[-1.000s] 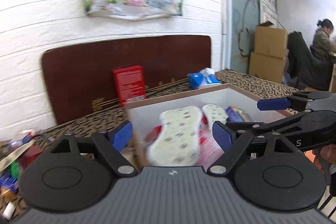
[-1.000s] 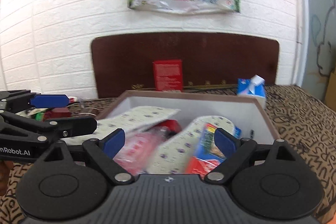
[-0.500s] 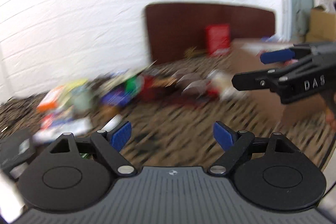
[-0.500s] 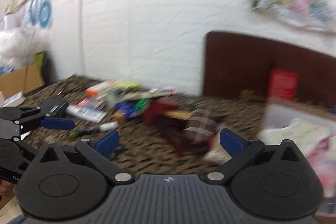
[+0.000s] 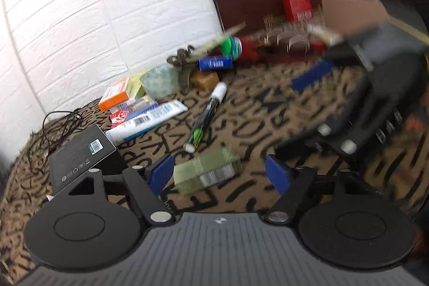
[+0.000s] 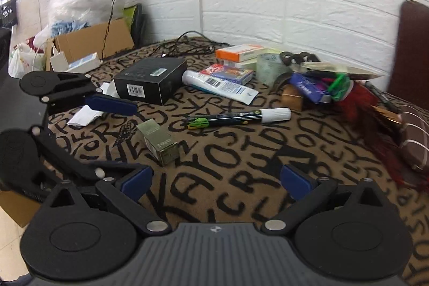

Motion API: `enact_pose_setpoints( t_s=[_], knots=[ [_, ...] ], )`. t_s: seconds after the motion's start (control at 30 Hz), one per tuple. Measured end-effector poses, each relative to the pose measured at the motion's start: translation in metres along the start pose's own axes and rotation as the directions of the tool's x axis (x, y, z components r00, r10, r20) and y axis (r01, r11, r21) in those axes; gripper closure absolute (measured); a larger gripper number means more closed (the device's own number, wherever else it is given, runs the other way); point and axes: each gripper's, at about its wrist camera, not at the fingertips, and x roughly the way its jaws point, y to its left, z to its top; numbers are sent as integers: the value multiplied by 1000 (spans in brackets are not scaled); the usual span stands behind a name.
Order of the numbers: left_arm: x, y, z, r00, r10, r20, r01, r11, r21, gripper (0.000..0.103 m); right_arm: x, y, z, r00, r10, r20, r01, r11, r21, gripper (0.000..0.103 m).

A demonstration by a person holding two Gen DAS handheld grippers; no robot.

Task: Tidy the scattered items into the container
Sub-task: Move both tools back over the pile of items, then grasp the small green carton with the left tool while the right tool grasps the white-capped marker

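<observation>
Plainly much remains: left to right in my right view lie a black box (image 6: 150,82), small green box (image 6: 158,142), toothpaste tube (image 6: 219,84) and marker (image 6: 238,117) on the patterned cloth (image 6: 241,165). The container is a brown blur upper right (image 5: 351,11). My left gripper (image 5: 218,173) hovers spread over the green box; my right gripper (image 6: 215,180) hangs released, empty.

the brown tablecloth (image 6: 241,168) is printed all over with large black letters that form no word i can make out. barcode stickers sit on the black box (image 6: 150,81), the white tube (image 6: 219,85) and the small green box (image 5: 206,173), but their digits and every other package print are too blurred or small to read.
</observation>
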Motion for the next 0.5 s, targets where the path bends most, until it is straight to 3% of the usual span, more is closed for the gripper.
enact_pose_setpoints(
  t_s=[0.23,0.4,0.5],
  knots=[
    [8,-1,1,999,-44,5,44,999,-22,19,26,-9,21,999,6,32,-4,997,-79,0],
    [11,4,-4,1000,-20,3,20,997,-74,15,60,-24,49,997,71,19,-69,996,-61,0],
    [12,9,-11,1000,14,-20,-16,995,-101,14,74,-24,58,998,67,9,-66,995,-80,0]
  ],
)
